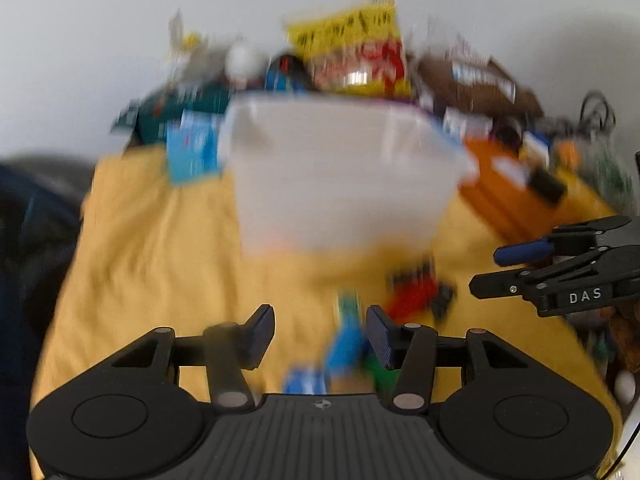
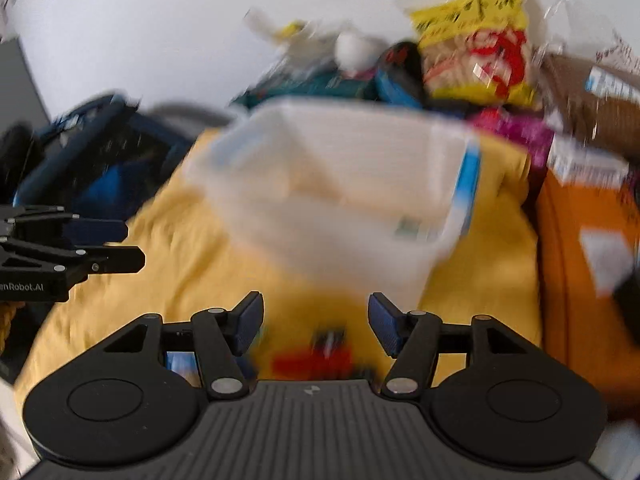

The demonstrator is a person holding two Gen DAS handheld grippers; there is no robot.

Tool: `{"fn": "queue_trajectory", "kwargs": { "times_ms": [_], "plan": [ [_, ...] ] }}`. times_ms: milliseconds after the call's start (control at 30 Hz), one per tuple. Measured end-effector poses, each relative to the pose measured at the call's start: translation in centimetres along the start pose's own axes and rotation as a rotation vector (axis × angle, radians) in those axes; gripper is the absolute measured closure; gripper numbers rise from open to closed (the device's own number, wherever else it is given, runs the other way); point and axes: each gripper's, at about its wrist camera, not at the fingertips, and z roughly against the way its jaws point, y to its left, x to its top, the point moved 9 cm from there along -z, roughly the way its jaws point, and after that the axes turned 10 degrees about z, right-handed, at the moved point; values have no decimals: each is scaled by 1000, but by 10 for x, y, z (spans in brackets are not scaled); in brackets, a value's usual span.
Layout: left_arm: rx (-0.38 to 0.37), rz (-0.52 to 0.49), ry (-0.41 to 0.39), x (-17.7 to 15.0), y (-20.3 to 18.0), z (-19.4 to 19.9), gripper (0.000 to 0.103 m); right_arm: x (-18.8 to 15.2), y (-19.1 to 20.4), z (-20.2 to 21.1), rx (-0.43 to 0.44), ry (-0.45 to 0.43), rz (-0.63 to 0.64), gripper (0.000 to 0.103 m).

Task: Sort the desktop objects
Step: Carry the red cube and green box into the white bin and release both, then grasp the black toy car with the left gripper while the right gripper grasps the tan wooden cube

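Yellow cloth (image 1: 160,240) covers the desk in front of me, wrinkled and badly smeared by motion blur in both wrist views. On it stands a translucent white plastic bin (image 1: 340,176), open at the top, roughly in the middle of the desk. Behind the bin I see a yellow and red snack bag (image 1: 356,48) upright against the pale wall, with blurred boxes and packets piled on either side of it. An orange box (image 1: 508,196) lies to the right of the bin.

My left gripper (image 1: 320,334) has its jaws apart with nothing clamped. A small blue and green object (image 1: 346,340), too blurred for me to identify, lies on the cloth below the gap, close to the right pad. A small red and black object (image 1: 416,294) sits just beside it, nearer the bin.

My right gripper (image 2: 316,322) also has its jaws apart and holds nothing; that red and black object lies on the cloth under the gap. Each gripper shows at the edge of the other's view.
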Motion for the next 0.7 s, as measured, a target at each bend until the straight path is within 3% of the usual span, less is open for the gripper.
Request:
{"fn": "queue_trajectory", "kwargs": {
  "times_ms": [100, 233, 333, 400, 633, 700],
  "plan": [
    [20, 23, 54, -47, 3, -4, 48, -44, 27, -1, 15, 16, 29, 41],
    [34, 6, 86, -80, 5, -10, 49, -75, 65, 0, 52, 22, 83, 42],
    [48, -25, 80, -89, 4, -10, 49, -86, 90, -6, 75, 32, 138, 44],
    [48, -15, 81, -93, 6, -9, 49, -89, 102, -14, 92, 32, 145, 51],
    [73, -11, 79, -99, 10, -8, 50, -90, 125, -30, 108, 20, 181, 53],
    [64, -8, 78, -98, 7, -10, 50, -91, 125, -33, 117, 28, 180, 63]
  ]
}}
